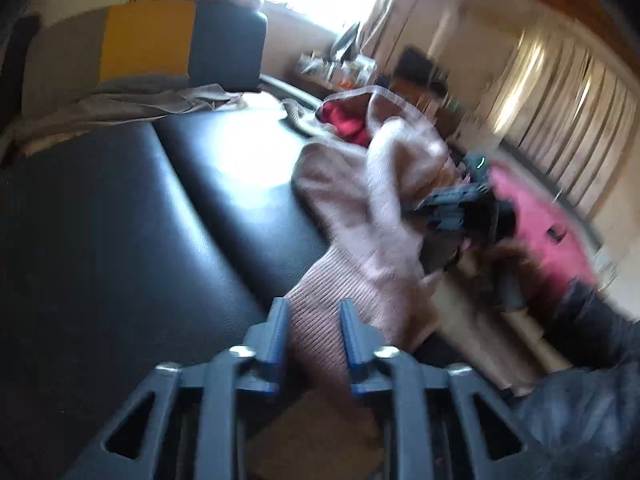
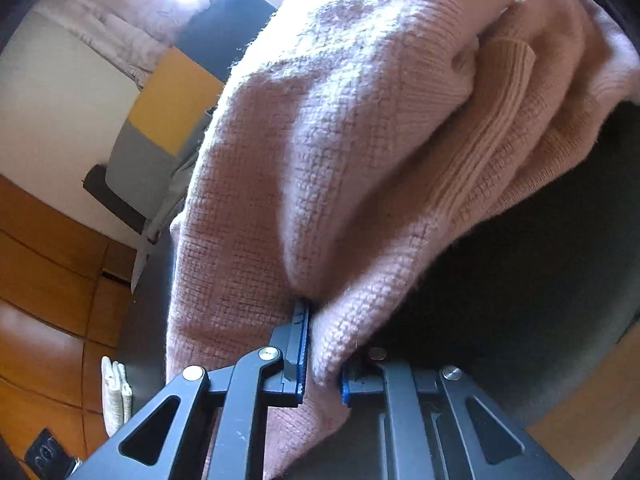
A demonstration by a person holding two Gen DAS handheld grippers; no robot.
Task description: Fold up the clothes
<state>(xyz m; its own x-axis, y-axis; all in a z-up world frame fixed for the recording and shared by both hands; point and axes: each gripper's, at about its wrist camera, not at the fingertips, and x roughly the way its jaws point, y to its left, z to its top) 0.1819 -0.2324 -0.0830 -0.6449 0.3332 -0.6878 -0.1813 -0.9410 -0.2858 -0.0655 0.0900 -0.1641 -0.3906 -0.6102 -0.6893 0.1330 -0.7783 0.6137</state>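
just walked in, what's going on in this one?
A person is folding clothes with a handheld gripper in each hand. Both are clamped on the same pink sweater: the left gripper pinches its ribbed edge, and the right gripper grips a fold of the knit. The sweater is held up between them over a black cushion, not laid flat yet. A red garment lies further back, and a grey-yellow pillow sits at the far end. The left view is motion-blurred.
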